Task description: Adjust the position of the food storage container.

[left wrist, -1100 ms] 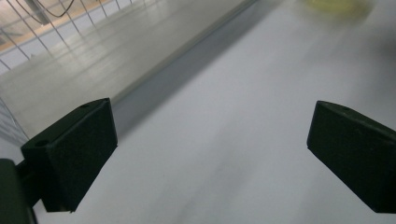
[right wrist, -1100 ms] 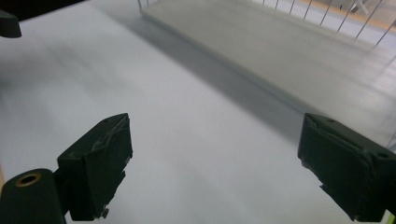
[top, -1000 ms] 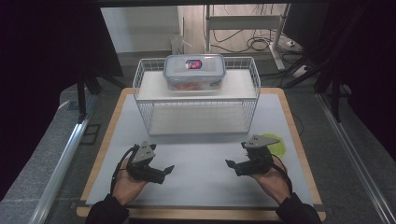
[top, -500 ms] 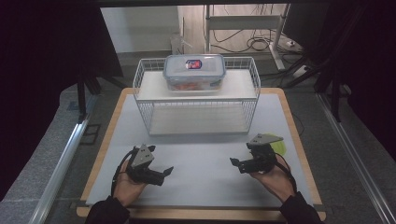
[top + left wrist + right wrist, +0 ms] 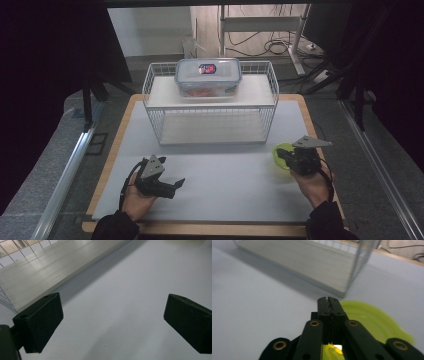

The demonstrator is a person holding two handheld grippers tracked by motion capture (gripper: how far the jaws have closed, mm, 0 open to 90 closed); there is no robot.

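White board covers the wooden-edged table (image 5: 115, 150), which sits in a dim room with cables on the floor at the top of the high view. At upper centre of that view stands a white wire rack (image 5: 210, 112), and on its top shelf rests a clear lidded food container (image 5: 208, 76) with something orange inside. At the lower left, the left gripper (image 5: 172, 186) lies low over the bare board in the person's hand, its jaws spread wide with nothing between them; the left gripper view shows the two black pads far apart over plain white surface, with the rack's lower shelf in its upper left corner. At the right of the high view, just below the rack's right corner, the right gripper (image 5: 285, 156) sits over the near edge of a yellow-green plate (image 5: 279, 152) lying on the board. Its jaws have just been closing, and in the right gripper view they stand pressed together, tip to tip, with the plate (image 5: 372, 317) spreading behind and under them to the right; whether they pinch its rim cannot be told.
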